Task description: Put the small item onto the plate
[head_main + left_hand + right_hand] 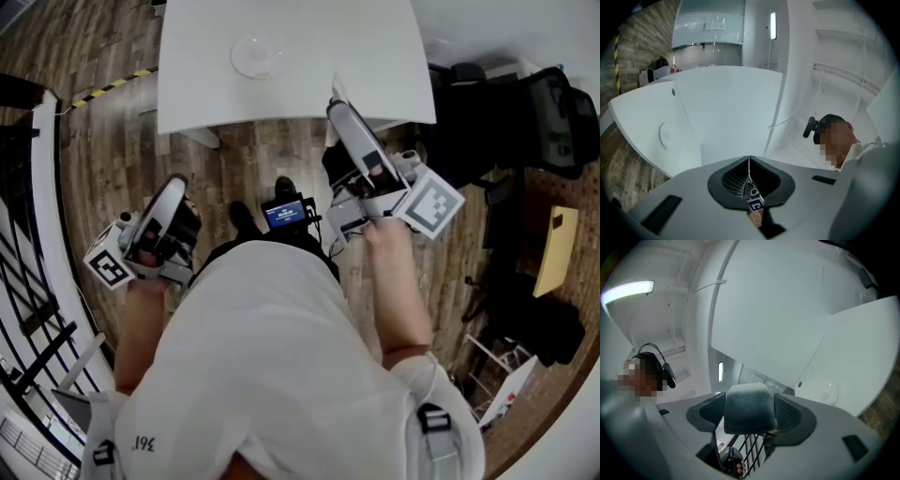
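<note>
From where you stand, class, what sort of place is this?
Probably a workroom or lab: a white table with a plate, wood-plank floor with yellow-black hazard tape, and dark bags at the side.

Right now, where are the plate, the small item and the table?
plate (255,56): head view, its bare middle.
small item (749,408): right gripper view, its front face between the jaws.
table (375,56): head view, bare top.
</note>
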Demonstrator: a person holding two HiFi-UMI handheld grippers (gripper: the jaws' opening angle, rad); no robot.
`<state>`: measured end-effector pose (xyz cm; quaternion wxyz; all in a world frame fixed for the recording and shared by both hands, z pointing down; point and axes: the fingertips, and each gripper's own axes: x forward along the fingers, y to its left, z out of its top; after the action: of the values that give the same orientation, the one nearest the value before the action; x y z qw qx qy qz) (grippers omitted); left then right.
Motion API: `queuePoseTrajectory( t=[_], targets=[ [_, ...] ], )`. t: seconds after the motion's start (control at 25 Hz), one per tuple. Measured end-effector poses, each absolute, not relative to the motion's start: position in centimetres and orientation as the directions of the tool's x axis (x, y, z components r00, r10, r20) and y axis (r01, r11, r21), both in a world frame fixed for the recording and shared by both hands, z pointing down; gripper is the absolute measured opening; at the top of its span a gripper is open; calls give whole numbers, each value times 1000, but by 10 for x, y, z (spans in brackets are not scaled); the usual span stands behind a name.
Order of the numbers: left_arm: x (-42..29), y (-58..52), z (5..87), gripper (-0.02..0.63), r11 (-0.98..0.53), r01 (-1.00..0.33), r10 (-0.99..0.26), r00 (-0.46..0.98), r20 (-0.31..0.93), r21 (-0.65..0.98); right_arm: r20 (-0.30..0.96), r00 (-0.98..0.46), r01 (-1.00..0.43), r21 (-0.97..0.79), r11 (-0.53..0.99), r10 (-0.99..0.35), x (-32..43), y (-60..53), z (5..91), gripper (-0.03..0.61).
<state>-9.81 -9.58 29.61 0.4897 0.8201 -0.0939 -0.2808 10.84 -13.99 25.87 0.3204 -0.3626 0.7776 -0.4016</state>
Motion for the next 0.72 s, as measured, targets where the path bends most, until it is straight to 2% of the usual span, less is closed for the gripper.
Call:
queuePoseTrajectory(
  t=[0.32,0.48,0.72],
  targets=[
    [-84,-128,306,6,-485,91,-473,809,-349,870,-141,-579,-362,-838,408,-803,121,-186,273,314],
    [-77,-139,321,8,-471,64,-484,815,-318,880,-15,-573,-518,-769,376,-820,129,-207,304,314],
    [-67,-143,328,8,-454,48,-502,812,-300,890,157,-558,-624,-726,288,-815,139,-241,364,314]
  ],
)
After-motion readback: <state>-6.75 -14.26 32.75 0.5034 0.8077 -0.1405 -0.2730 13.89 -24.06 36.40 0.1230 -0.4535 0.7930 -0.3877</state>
